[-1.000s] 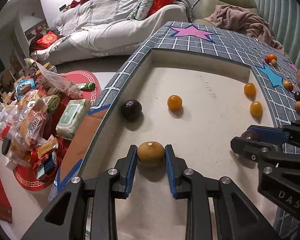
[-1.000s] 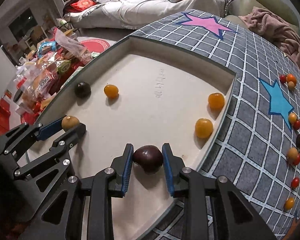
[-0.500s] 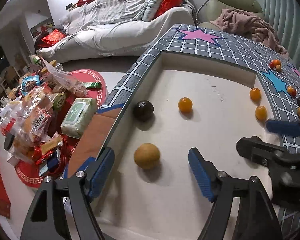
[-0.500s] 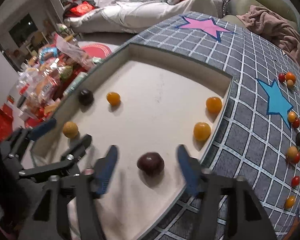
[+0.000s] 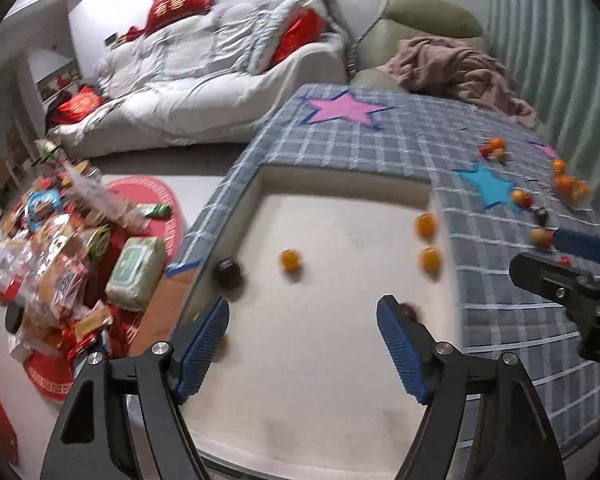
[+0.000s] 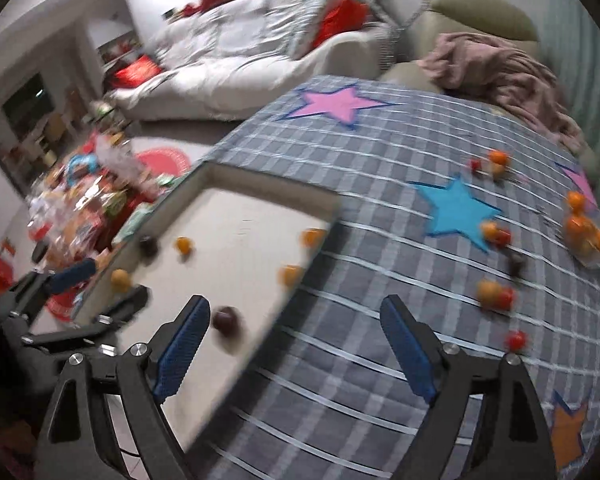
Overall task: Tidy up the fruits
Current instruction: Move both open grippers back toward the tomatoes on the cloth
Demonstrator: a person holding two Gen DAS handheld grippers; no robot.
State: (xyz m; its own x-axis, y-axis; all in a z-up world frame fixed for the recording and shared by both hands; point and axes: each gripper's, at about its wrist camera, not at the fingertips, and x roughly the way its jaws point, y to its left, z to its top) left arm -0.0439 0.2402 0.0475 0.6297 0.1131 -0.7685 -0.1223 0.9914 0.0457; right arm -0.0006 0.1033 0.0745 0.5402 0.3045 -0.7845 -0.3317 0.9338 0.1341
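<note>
Both the left gripper [image 5: 302,344] and right gripper [image 6: 294,346] hold their jaws released and empty; six fruits lie in the tray [image 6: 260,216], while loose fruit [image 6: 494,294] at 2 o'clock awaits sorting.

Only gold Chinese characters on the red cushion [image 5: 182,2], too blurred to read; nothing else legible.
</note>
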